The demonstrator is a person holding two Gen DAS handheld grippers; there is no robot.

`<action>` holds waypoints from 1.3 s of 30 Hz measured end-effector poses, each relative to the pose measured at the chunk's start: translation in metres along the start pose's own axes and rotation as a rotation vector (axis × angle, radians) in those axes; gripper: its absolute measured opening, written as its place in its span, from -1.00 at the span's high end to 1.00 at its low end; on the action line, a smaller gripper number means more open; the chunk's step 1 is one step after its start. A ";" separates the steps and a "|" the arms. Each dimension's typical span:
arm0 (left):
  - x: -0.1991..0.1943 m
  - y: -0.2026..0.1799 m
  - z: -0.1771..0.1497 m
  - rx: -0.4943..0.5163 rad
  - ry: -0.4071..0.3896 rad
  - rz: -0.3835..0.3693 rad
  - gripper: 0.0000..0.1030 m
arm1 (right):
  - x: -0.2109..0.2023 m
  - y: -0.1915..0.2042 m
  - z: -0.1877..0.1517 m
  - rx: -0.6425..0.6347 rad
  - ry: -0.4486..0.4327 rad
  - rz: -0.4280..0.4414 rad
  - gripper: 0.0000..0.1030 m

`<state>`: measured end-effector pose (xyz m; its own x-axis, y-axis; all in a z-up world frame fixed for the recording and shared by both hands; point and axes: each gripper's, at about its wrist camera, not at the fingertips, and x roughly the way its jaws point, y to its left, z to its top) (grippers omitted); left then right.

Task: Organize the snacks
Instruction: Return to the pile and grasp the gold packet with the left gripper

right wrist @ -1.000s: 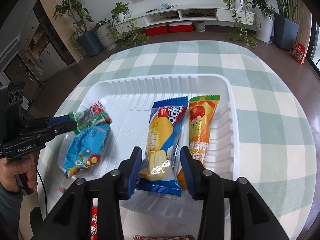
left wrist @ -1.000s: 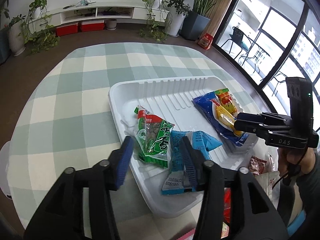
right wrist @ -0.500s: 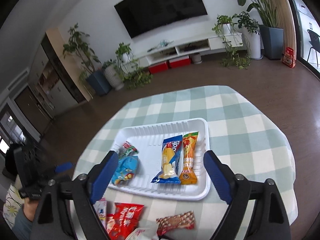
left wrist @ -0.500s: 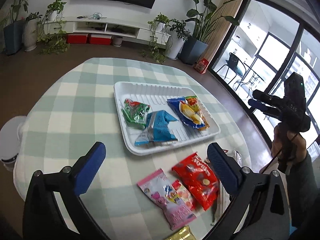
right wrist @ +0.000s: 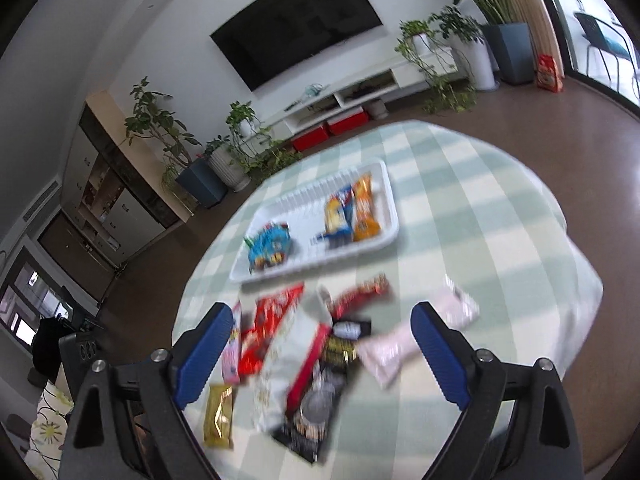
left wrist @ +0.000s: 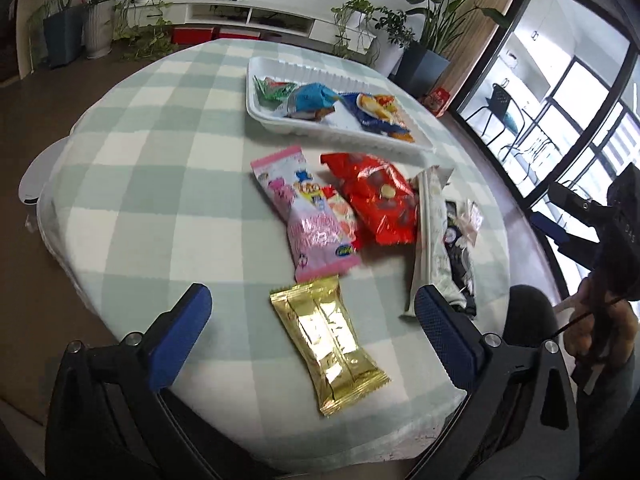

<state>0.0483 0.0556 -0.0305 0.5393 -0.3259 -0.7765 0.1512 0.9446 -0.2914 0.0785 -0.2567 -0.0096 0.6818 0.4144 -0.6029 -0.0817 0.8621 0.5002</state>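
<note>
A round table under a green-and-white checked cloth (left wrist: 152, 152) fills the middle of both views. At the top, a dark television (right wrist: 296, 20) hangs on a white wall above a low white media unit (left wrist: 248, 16) with red boxes. Potted plants (left wrist: 432, 52) line the brown floor (right wrist: 560, 120). Daylit floor-to-ceiling windows (left wrist: 580, 92) occupy the right edge.

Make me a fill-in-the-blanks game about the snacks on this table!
1. The tray holds ____ snacks.
2. The snack nearest the left hand-held gripper has a ____ wrapper.
3. The red bag lies right of the ____ pack.
4. Both grippers are ____ and hold nothing.

Missing words: four; gold; pink; open
</note>
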 end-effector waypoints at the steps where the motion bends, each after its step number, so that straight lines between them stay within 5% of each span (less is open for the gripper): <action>1: 0.004 -0.003 -0.006 0.008 0.013 0.024 -0.99 | 0.000 -0.002 -0.010 0.013 0.010 -0.006 -0.80; 9: 0.026 -0.014 -0.014 0.079 0.061 0.107 -0.99 | -0.001 0.004 -0.050 0.002 0.042 -0.012 -0.80; 13: 0.041 -0.017 -0.016 0.094 0.104 0.088 -0.89 | 0.002 0.008 -0.057 0.001 0.059 0.014 -0.80; 33: 0.043 -0.023 -0.018 0.200 0.107 0.082 0.32 | 0.008 0.024 -0.073 -0.052 0.080 0.006 -0.75; 39: 0.043 -0.022 -0.018 0.249 0.117 0.086 0.40 | 0.010 0.025 -0.077 -0.050 0.100 0.002 -0.72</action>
<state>0.0532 0.0200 -0.0670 0.4616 -0.2330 -0.8559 0.3158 0.9448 -0.0869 0.0275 -0.2084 -0.0512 0.6055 0.4410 -0.6625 -0.1207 0.8737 0.4713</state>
